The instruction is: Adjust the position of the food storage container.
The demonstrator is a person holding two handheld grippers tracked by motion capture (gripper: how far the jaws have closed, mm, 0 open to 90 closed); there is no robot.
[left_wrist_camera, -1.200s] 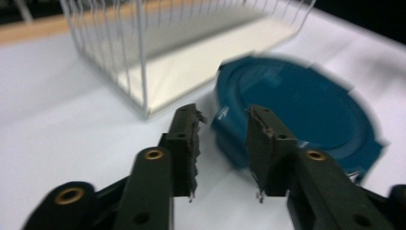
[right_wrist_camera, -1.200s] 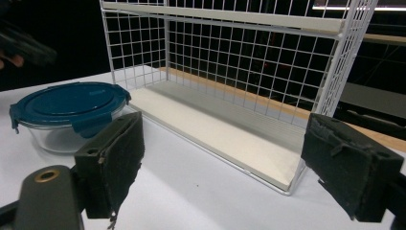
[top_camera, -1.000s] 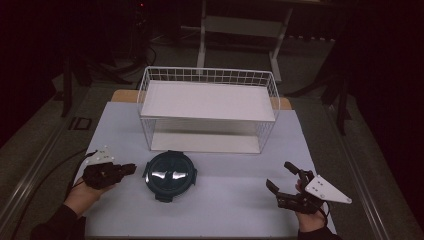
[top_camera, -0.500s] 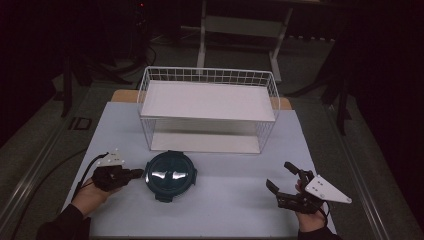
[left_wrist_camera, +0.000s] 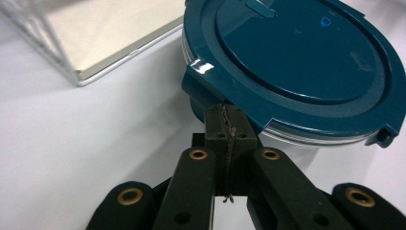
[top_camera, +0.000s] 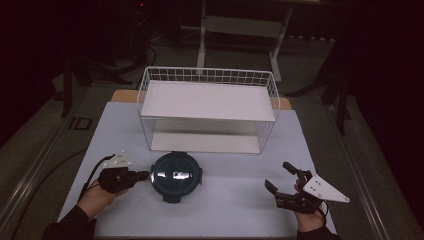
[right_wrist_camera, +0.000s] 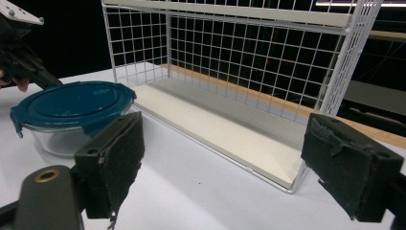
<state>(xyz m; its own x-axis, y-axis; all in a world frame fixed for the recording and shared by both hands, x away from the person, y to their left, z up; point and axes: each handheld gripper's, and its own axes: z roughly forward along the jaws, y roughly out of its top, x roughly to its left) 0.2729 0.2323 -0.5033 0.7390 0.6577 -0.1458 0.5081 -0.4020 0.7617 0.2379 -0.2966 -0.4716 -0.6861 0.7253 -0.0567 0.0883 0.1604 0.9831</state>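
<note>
Dim room, pale lavender tabletop [top_camera: 220, 210]. Round glass container with a dark teal snap-on lid [top_camera: 176, 175] on the table, just in front of a white wire two-tier rack [top_camera: 207, 107]. Left gripper [top_camera: 142, 175], jaws pressed together, nosed against a lid clasp, probably to pry or push it. A second ago, well short of the container. Right gripper [top_camera: 280, 182] agape, idle, unchanged.

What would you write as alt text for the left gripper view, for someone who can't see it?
A black gripper, jaws shut together, noses against a side tab of a dark blue lid on a clear glass container. It sits on a white table; a white shelf's base lies behind.
</note>
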